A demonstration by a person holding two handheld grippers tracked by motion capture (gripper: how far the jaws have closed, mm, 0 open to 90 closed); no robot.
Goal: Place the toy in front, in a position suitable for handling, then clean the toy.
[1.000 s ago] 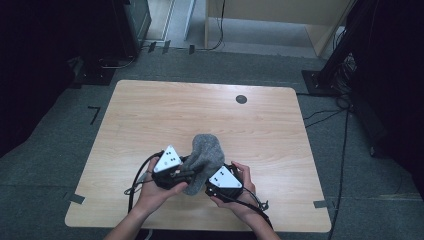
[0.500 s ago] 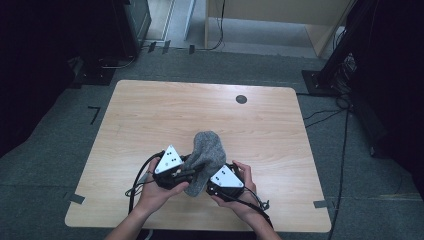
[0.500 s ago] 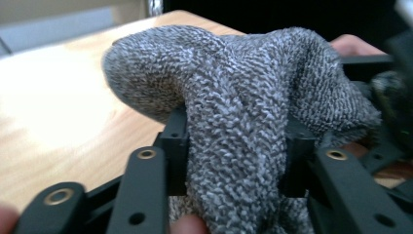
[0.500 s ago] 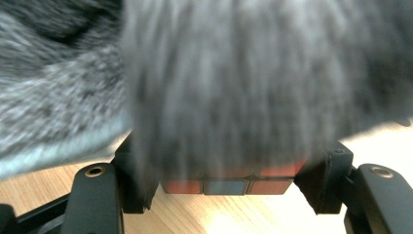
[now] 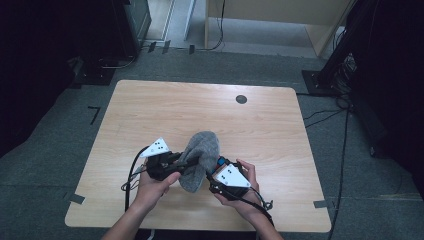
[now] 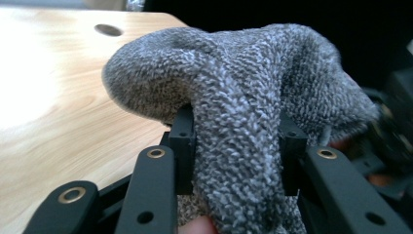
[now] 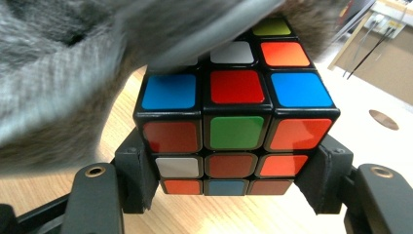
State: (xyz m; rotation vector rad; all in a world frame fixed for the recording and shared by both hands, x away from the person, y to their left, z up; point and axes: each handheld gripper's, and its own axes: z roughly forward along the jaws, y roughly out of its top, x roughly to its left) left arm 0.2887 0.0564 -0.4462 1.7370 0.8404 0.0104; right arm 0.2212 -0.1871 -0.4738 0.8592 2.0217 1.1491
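Gripping grey sock (image 6: 243, 97) and cube (image 7: 234, 112), both grippers.

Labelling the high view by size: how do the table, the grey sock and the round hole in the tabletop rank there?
1. table, largest by far
2. grey sock
3. round hole, smallest

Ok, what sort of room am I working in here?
Probably a lab or recording workroom, not a home: a bare wooden table with a cable hole stands on grey carpet, its corners marked with tape, and loose cables run along the floor beside dark equipment stands.
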